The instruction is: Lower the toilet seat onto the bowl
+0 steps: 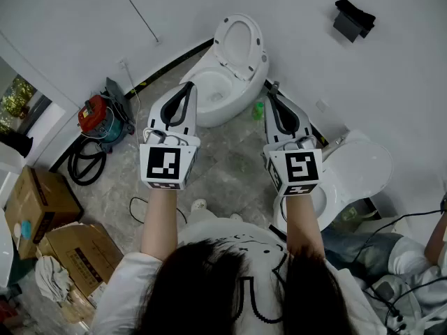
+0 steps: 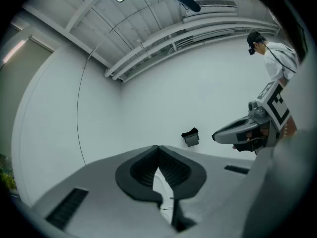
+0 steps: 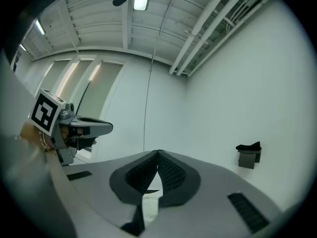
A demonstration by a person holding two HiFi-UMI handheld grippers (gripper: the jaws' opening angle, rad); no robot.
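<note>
Left claw (image 1: 187, 88) and right claw (image 1: 272, 98) are both closed with nothing between the jaws, held side by side and pointing toward the white wall (image 1: 300, 19) above the grey tiled floor (image 1: 223, 169). Ahead and between them stands the toilet (image 1: 241, 82), and neither claw touches it. Its toilet seat (image 1: 255, 51) is raised and leans back toward the wall above the open bowl (image 1: 209, 93). Bare floor lies in front of the bowl's rim. A second toilet (image 1: 363, 166) crowds the right claw's outer side. Left of the left claw sit cardboard boxes (image 1: 38, 204) and a red vacuum (image 1: 96, 116). A black box (image 1: 353, 19) hangs on the wall, and a small green bottle (image 1: 258, 110) stands beside the bowl's base.
</note>
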